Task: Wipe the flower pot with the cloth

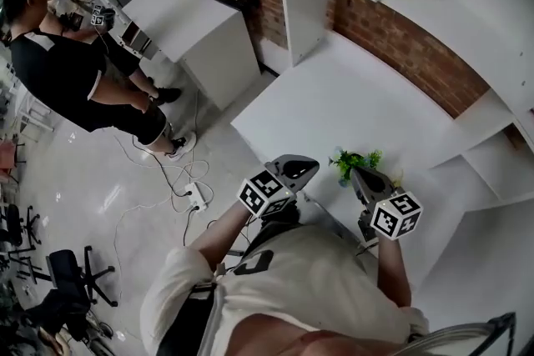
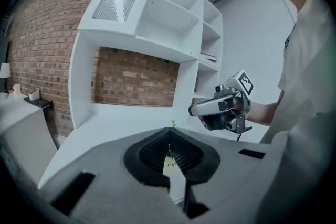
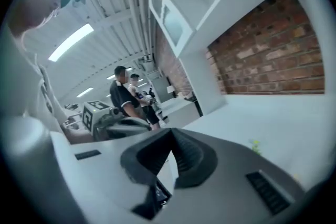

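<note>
though near the flower pot, left gripper and right gripper, jaws clenched, seemingly empty.

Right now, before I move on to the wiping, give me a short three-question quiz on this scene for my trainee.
1. True or false: the left hand-held gripper and the right hand-held gripper are both shut with nothing between their jaws.
2. The potted plant stands: A) on the floor; B) on the white desk, close to the gripper tips; C) on a top shelf.
3. Does any view show a cloth?
Key: 1 true; 2 B; 3 no.
</note>
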`<state>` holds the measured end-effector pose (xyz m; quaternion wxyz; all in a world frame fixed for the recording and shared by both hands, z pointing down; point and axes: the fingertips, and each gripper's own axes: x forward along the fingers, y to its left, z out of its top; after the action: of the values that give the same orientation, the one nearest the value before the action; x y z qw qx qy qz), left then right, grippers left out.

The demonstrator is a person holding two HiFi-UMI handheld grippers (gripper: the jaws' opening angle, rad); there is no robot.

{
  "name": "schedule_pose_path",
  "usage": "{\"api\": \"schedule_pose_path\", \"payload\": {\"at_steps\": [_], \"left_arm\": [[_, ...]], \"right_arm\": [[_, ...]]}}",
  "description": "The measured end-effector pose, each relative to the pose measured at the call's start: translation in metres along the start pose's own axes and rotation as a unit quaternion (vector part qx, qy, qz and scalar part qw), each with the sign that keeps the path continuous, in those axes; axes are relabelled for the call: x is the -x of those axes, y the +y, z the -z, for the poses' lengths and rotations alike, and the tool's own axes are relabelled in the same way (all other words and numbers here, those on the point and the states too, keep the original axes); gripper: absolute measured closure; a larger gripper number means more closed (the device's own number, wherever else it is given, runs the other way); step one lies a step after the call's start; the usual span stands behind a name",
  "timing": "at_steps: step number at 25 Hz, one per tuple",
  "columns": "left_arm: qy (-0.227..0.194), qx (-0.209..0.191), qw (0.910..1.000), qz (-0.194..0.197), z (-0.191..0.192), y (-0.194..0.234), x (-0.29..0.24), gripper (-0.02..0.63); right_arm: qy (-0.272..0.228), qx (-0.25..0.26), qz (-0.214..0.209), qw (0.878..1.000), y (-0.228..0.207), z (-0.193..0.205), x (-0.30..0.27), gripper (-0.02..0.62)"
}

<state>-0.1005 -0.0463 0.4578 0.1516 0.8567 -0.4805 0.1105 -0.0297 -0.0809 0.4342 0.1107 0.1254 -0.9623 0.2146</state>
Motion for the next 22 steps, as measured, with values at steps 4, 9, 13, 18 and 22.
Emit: {"api": "schedule_pose_path", "payload": {"at_steps": [4, 9, 13, 18, 22], "left_arm": [[-0.002, -0.003, 0.9999, -0.013, -0.004, -0.013, 0.004, 0.585], [0.011, -0.007, 0.9998, -0.017, 0.006, -0.041, 0.004, 0.584], [0.011, -0.004, 0.9998, -0.014, 0.007, -0.061, 0.005, 0.584], [0.004, -0.008, 0.9990, -0.044, -0.006, -0.033, 0.012, 0.586], [0.016, 0.032, 0.9984, -0.045, 0.015, -0.046, 0.022, 0.584]], "right_arm": [[0.001, 0.000, -0.101, 0.995, 0.051, 0.001, -0.016, 0.584], [-0.005, -0.050, -0.153, 0.987, 0.073, 0.009, -0.004, 0.584], [-0.005, -0.074, -0.172, 0.982, 0.077, 0.017, 0.016, 0.584], [0.007, -0.071, -0.209, 0.975, 0.067, 0.018, 0.006, 0.584], [0.040, -0.120, -0.211, 0.969, 0.073, 0.047, 0.034, 0.584]]}}
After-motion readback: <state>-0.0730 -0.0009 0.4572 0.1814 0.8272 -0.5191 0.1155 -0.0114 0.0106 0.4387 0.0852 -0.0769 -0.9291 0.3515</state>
